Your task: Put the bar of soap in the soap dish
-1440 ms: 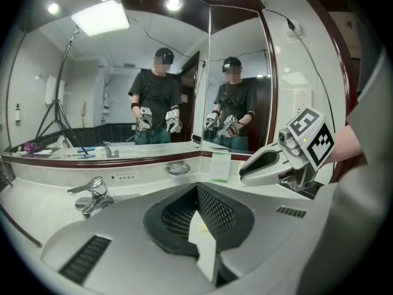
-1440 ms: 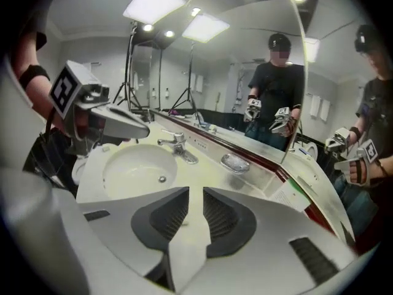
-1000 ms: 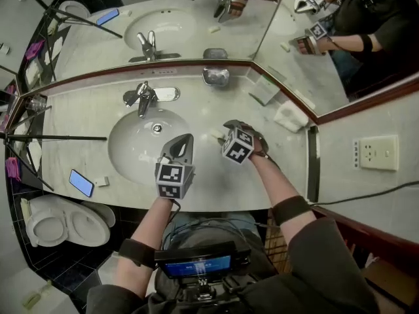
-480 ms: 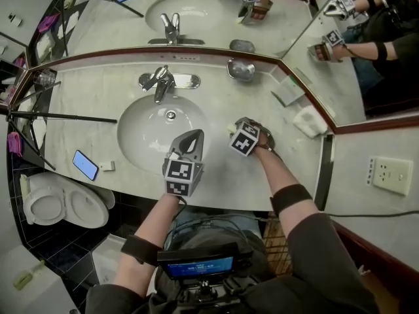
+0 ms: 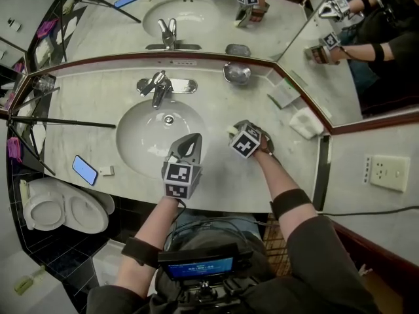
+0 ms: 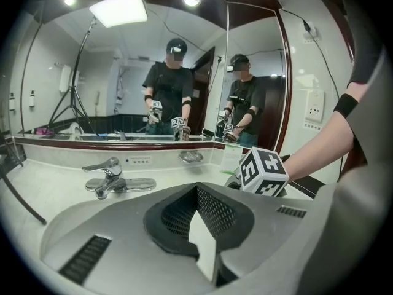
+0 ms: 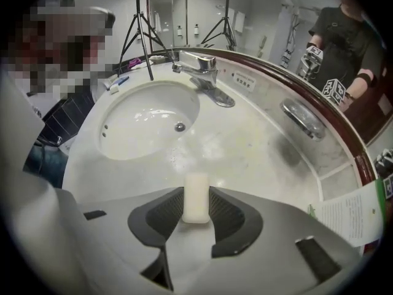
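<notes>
Soap: we see the pale bar (image 7: 196, 196) between the right fingers, a long side against each pad, its far end sticking out past the fingertips toward the basin.
Right gripper (image 7: 196, 206): its fingers are clamped on the soap, one pad on each side; the jaws have just been closing. From the head view it (image 5: 237, 131) points steeply down at the counter (image 5: 91, 110).
Soap and counter: the counter lies right beneath the fingertips; we cannot tell whether the bar rests on it or is lifted.
Left gripper (image 6: 198, 212): fingers together, nothing between them. From the head view it (image 5: 188, 142) hangs over the basin's near rim, left of the right fingers and apart from them.
Dish: the metal dish (image 7: 302, 118) stands beyond the right fingers and off to their right, at the mirror's foot, well apart from the soap. We also see it ahead of the left fingers (image 6: 191, 157) and from above (image 5: 236, 74).
Basin: the white bowl (image 7: 116, 149) lies beyond the right fingers to their left, and under the left fingers (image 5: 134, 133).
Tap: the chrome tap (image 7: 199, 63) stands past the basin, far ahead of both sets of fingers (image 6: 110, 174).
Phone: a blue phone (image 5: 84, 169) lies well left of the left fingers, near the counter's front edge.
Leaflet: a green-and-white card (image 7: 353, 214) lies right of the right fingers.
</notes>
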Demonstrator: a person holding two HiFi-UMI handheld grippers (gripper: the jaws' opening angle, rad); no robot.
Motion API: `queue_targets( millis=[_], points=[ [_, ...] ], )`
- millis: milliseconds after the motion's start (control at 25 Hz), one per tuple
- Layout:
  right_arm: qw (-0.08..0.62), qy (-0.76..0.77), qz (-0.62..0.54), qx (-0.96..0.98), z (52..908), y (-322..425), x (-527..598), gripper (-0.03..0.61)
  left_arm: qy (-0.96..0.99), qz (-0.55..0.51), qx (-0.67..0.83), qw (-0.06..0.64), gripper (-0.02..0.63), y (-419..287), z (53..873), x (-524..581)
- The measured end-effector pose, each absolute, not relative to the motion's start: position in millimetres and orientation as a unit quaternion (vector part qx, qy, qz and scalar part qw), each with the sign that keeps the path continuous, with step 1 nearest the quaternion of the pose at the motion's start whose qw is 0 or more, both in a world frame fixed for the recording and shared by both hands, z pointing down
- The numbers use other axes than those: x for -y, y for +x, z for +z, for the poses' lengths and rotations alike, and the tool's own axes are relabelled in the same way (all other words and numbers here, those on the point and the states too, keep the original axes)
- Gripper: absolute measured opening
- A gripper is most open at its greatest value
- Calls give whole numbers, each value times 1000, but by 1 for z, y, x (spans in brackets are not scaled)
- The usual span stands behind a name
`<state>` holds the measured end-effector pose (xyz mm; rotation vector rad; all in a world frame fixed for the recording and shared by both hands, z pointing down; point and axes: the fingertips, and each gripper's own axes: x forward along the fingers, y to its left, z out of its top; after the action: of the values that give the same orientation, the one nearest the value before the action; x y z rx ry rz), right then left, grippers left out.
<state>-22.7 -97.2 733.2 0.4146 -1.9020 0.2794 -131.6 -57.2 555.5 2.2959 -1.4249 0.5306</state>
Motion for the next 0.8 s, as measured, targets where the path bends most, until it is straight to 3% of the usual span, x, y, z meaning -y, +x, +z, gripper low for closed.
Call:
queue_targets(
  millis=[160,520,800],
  points=[
    [489,226,130,832,687,-21,117,147,822,187,505,187,2,-125,550,60],
    [274,353,209,870,591,2,123,147,840,175,487,165,2,-99,528,67],
    [224,385,236,864,565,18,82,147,853,174,465,159,2,-79,522,60]
  ],
)
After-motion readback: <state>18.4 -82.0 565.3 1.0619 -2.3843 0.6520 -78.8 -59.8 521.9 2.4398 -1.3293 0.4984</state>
